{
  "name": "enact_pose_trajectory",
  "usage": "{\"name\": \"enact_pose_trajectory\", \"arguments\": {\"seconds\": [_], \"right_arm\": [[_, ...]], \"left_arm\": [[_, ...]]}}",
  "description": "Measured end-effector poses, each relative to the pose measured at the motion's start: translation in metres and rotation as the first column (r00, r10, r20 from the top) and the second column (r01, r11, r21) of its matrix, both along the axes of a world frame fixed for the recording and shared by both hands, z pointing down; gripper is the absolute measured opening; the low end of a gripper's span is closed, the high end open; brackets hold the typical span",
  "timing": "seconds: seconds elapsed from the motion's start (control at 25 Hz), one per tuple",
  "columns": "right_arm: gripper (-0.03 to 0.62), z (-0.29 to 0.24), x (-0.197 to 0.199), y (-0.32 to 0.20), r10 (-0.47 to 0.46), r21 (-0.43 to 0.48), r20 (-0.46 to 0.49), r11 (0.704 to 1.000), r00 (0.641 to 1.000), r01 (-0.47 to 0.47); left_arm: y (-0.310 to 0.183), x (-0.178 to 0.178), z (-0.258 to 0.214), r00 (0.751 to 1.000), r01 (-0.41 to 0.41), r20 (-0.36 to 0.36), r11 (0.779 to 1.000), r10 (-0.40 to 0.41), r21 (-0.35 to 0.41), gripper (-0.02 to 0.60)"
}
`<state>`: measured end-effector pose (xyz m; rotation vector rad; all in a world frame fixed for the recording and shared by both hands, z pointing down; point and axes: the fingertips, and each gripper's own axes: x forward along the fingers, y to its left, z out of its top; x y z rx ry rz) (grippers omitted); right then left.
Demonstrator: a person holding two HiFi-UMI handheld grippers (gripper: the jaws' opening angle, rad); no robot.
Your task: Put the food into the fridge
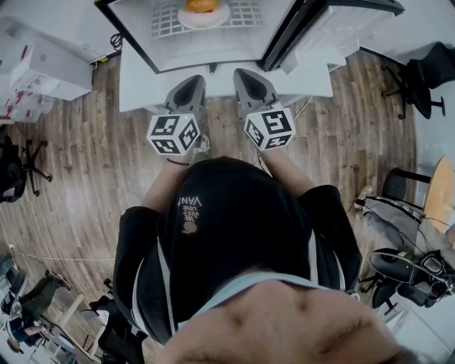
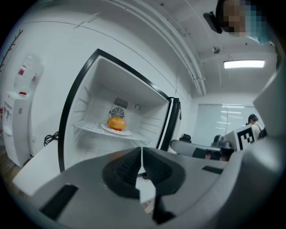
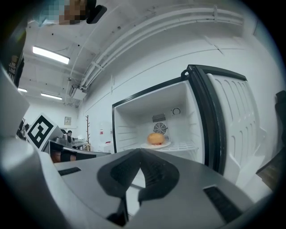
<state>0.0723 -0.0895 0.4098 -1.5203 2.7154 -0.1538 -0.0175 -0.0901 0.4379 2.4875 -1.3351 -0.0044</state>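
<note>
Two grippers, left gripper [image 1: 193,81] and right gripper [image 1: 244,74], sit mid-frame pinched together and empty. I'd guess that's because the burger [image 1: 202,5] already rests inside the fridge [image 1: 133,43] up top.

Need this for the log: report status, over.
Left tongs and right tongs shut, empty. Food on plate, on shelf in fridge. Door open, nothing in the way.

A brown wood-plank floor [image 1: 92,156] is laid; a black swivel chair [image 1: 425,78] is stood on it, a long white ceiling lamp [image 2: 250,64] lit above it.
</note>
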Motion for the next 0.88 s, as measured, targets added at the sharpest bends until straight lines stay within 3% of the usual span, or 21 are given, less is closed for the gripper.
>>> {"name": "enact_pose_trajectory", "arguments": {"seconds": [0.88], "right_arm": [[0.012,0.010,0.001,0.020,-0.027,-0.018,-0.012,0.999,1.000,0.027]], "left_arm": [[0.021,0.001,0.005,0.999,0.039,0.001,0.999,-0.039,-0.009,0.024]]}}
